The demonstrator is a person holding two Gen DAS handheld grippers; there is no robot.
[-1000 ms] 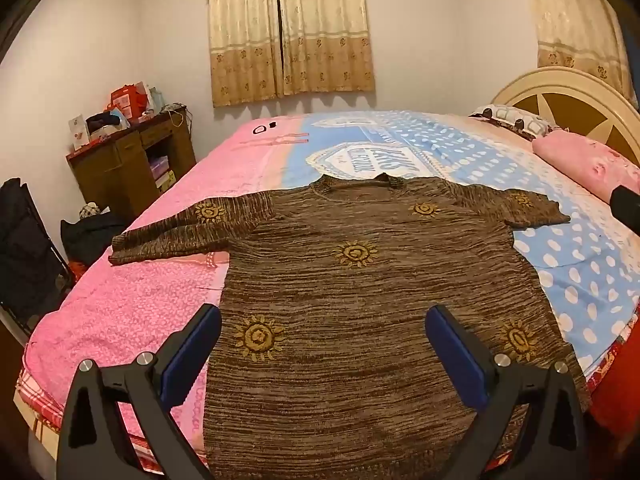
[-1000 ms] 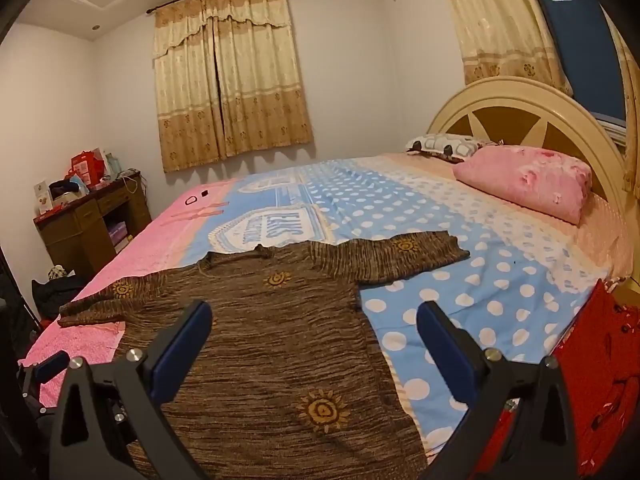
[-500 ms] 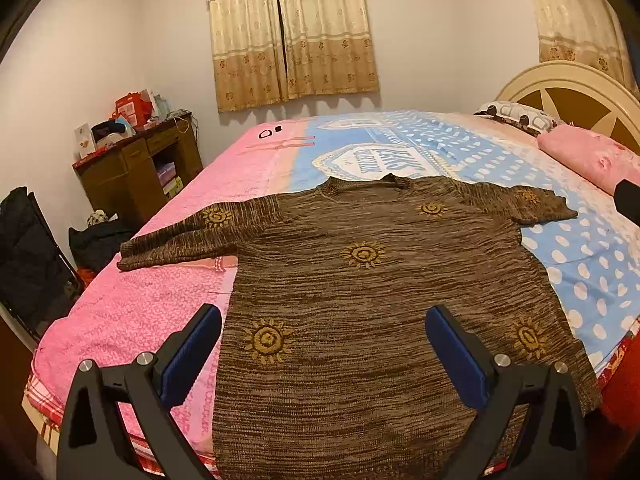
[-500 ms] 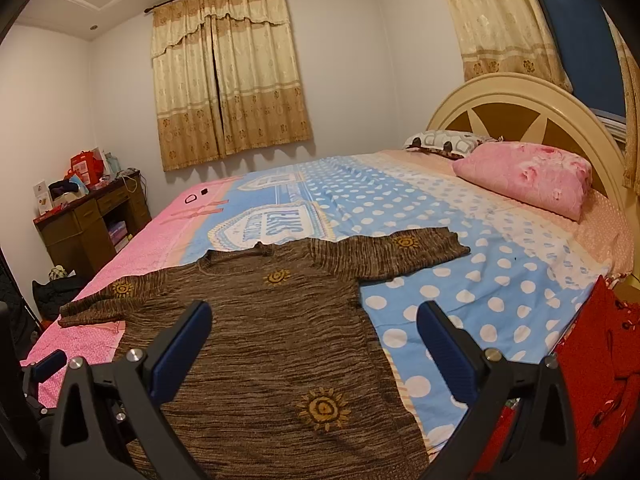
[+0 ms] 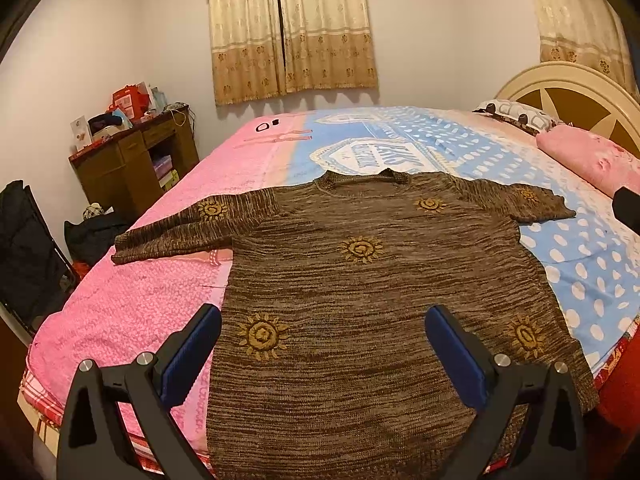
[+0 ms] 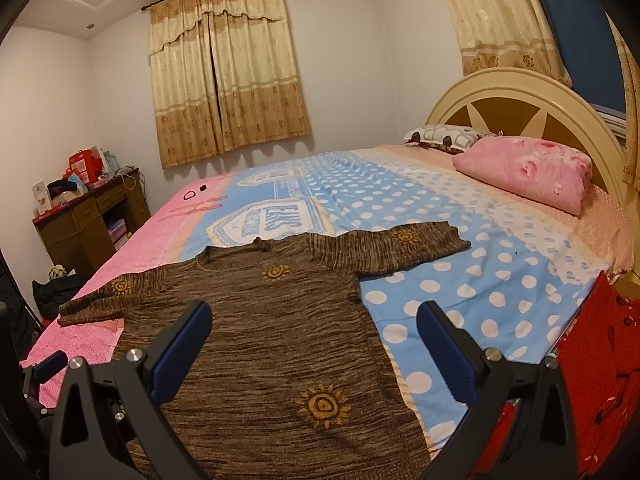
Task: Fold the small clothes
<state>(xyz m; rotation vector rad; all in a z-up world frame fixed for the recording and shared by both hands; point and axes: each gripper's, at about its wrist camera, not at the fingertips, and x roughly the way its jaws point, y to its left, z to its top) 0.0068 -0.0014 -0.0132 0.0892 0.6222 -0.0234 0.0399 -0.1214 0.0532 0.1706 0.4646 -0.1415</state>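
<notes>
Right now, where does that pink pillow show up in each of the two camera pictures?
Left wrist view: the pink pillow sits at the far right edge, partly cut off.
Right wrist view: the pillow lies upper right, whole, before the headboard.
Shared landmark: the curtains on the back wall.

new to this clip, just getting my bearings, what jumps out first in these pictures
A brown sweater with gold sun motifs lies spread flat, sleeves out, across the near part of the bed. At the bed's head on the right rests a pink pillow. Each view's foreground shows an open tool above the sweater, left tool and right tool, holding nothing.
</notes>
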